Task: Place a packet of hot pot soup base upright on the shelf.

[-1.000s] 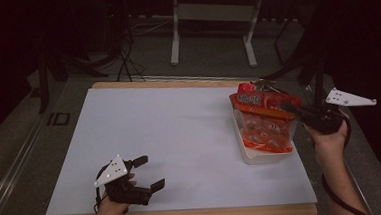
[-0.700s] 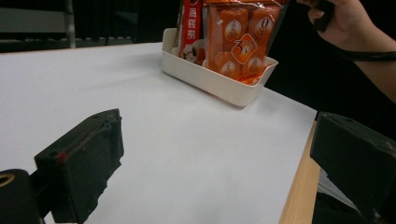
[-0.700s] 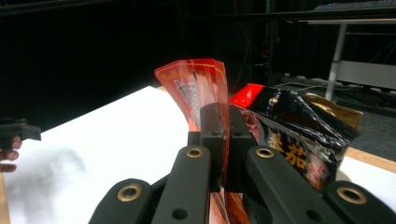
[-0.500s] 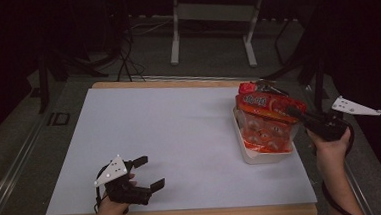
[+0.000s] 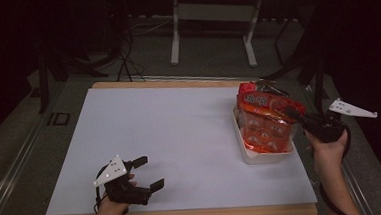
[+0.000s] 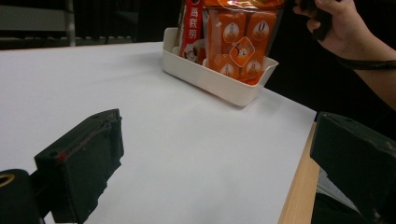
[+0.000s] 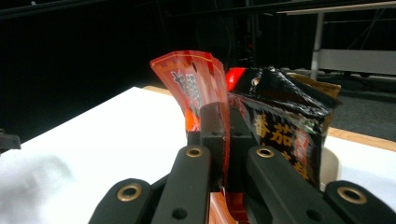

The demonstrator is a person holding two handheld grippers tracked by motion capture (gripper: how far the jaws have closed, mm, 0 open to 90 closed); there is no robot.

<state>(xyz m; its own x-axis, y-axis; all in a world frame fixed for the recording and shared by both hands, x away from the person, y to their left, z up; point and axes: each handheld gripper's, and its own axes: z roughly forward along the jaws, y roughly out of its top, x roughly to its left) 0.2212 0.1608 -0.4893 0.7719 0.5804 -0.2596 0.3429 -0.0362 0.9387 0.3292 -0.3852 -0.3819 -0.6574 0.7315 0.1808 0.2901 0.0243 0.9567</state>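
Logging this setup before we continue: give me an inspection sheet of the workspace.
Surface: white table top with a wooden edge.
Job's things: orange snack bag upright in a cream tray; a dark bag behind it.
Clutter: nothing seen.
Grippers: right hand-held gripper shut on the orange bag's top edge; left hand-held gripper open, near the front edge.
Cables: loose cables on the floor beyond.
Surroundings: dark; a metal stand.

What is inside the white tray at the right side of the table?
The white tray holds an orange snack bag, pinched at its top by the right gripper, with a dark packet behind. The tray floor is covered.
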